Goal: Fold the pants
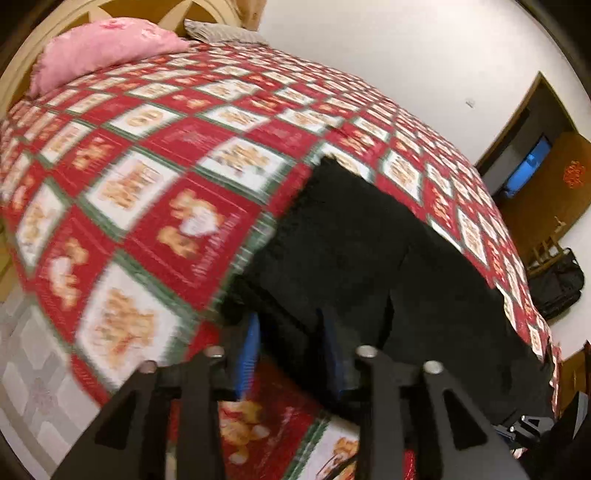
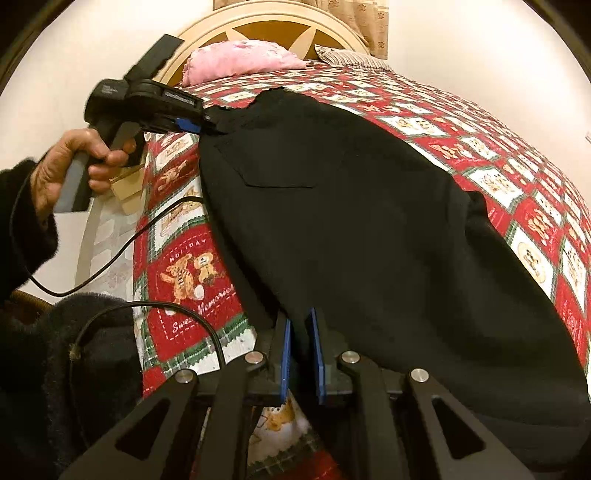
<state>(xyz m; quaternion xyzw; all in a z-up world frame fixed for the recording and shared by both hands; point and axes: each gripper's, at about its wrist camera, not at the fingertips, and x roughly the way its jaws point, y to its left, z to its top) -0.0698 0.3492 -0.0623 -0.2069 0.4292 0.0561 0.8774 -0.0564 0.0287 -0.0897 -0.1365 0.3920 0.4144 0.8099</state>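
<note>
Your bed fills both views, covered by a red, white and green holiday quilt (image 2: 192,280) printed with teddy bears. White walls rise behind it, and a cream arched headboard (image 2: 258,27) stands at the top centre of the right wrist view. In the left wrist view, a brown doorway (image 1: 532,147) sits at the right edge with a dark bag (image 1: 557,284) below it.

Your black pants (image 2: 369,229) lie across the quilt, running from the upper left of the right wrist view down to its lower right. A back pocket is stitched into the upper part, so the waist end lies toward the headboard. In the left wrist view the same pants (image 1: 369,251) take up the centre and lower right, though that picture is smeared by motion.

A pink pillow (image 2: 240,59) rests against the headboard, with a striped pillow (image 2: 351,57) just to its right.

Your left hand (image 2: 70,166) grips the handle of the left gripper (image 2: 212,123) in the upper left of the right wrist view, at the waist edge of the pants. From its own camera, its blue pads (image 1: 248,354) stand apart over the near edge of the black cloth, not pressing it.

Your right gripper (image 2: 301,354), at bottom centre, has its blue fingers nearly together, pinching a fold of the pants' near edge.
</note>
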